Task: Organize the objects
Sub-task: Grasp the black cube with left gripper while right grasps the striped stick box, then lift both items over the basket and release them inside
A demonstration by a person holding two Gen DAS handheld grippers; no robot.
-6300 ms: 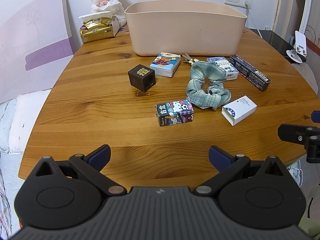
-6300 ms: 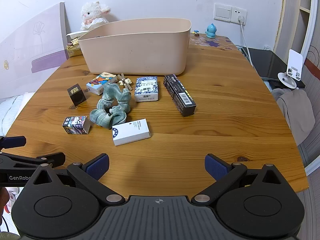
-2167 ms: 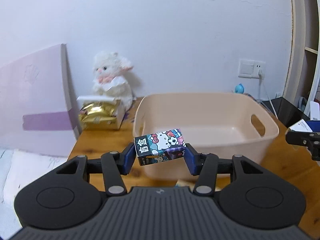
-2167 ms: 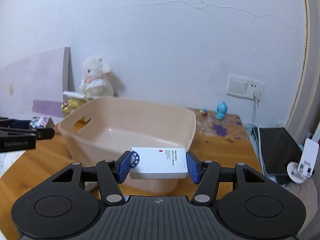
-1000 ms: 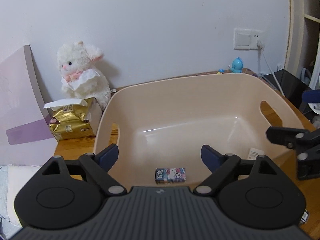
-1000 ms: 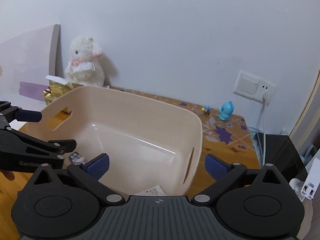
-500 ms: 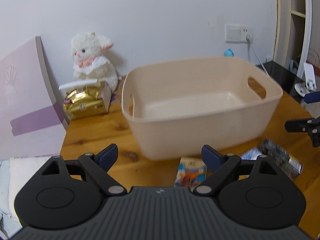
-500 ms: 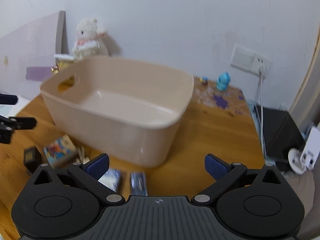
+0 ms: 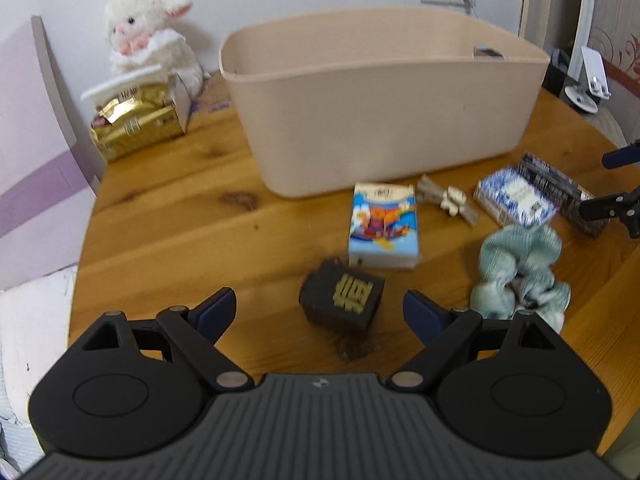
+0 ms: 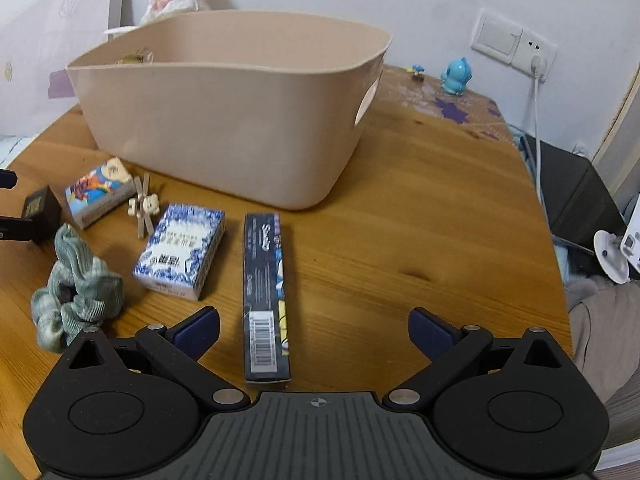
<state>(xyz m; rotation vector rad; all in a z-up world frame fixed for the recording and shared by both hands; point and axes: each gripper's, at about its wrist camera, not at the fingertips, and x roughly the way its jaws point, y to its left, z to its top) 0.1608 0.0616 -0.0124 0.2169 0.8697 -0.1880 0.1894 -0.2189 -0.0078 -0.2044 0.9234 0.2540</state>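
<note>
Left gripper point(image 9: 319, 312) spread wide, right gripper point(image 10: 314, 330) likewise; both seemingly empty.

beige bin point(image 9: 384, 120), green checked scrunchie point(image 9: 520, 272)

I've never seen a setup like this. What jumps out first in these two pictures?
The big beige tub at the back of the round wooden table, with small items scattered before it. Nearest, a black cube lies between the open left gripper, and a long dark box before the open right gripper.

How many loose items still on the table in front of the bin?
6: black cube, cartoon box, wooden clip, blue-white box, long dark box, green scrunchie. Bin interior hidden.
</note>
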